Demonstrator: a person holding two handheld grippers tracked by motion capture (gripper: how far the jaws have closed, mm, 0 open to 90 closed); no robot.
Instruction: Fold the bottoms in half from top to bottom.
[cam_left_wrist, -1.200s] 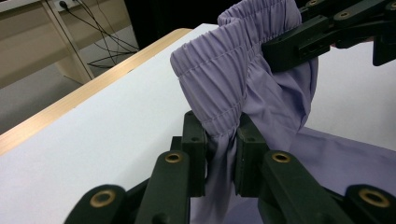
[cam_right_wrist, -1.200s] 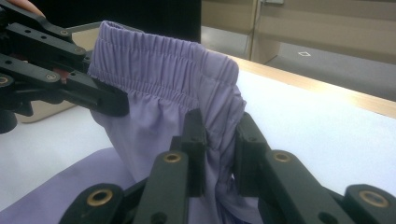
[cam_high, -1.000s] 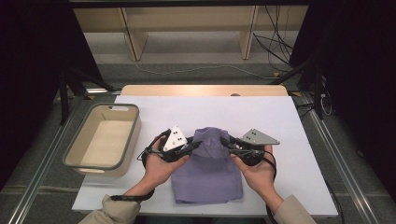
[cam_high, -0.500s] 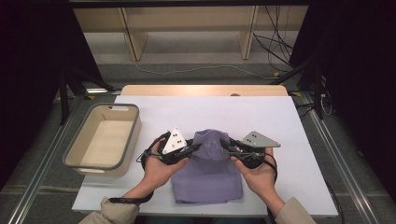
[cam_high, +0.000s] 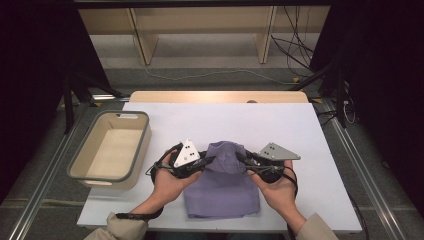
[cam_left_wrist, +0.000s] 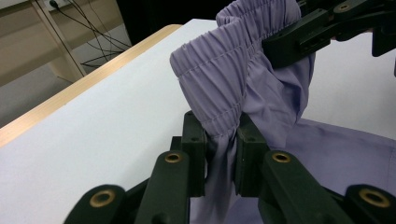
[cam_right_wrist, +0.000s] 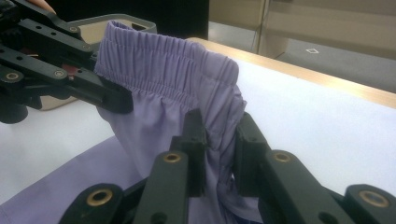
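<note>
A pair of purple shorts (cam_high: 222, 190) lies on the white table top (cam_high: 220, 125), its elastic waistband (cam_high: 227, 150) lifted off the surface. My left gripper (cam_high: 212, 160) is shut on the waistband's left side, and my right gripper (cam_high: 239, 157) is shut on its right side. In the left gripper view the gathered waistband (cam_left_wrist: 219, 126) is pinched between the black jaws, with the other gripper (cam_left_wrist: 322, 32) gripping the far side. In the right gripper view the jaws pinch the waistband (cam_right_wrist: 219, 135), and the other gripper (cam_right_wrist: 60, 70) holds the opposite side.
A beige tub with a grey rim (cam_high: 107, 150) stands at the table's left edge, seen also in the right gripper view behind the shorts (cam_right_wrist: 93, 23). A wooden strip (cam_high: 215, 96) runs along the table's far edge. Cables (cam_high: 295, 55) trail on the floor beyond.
</note>
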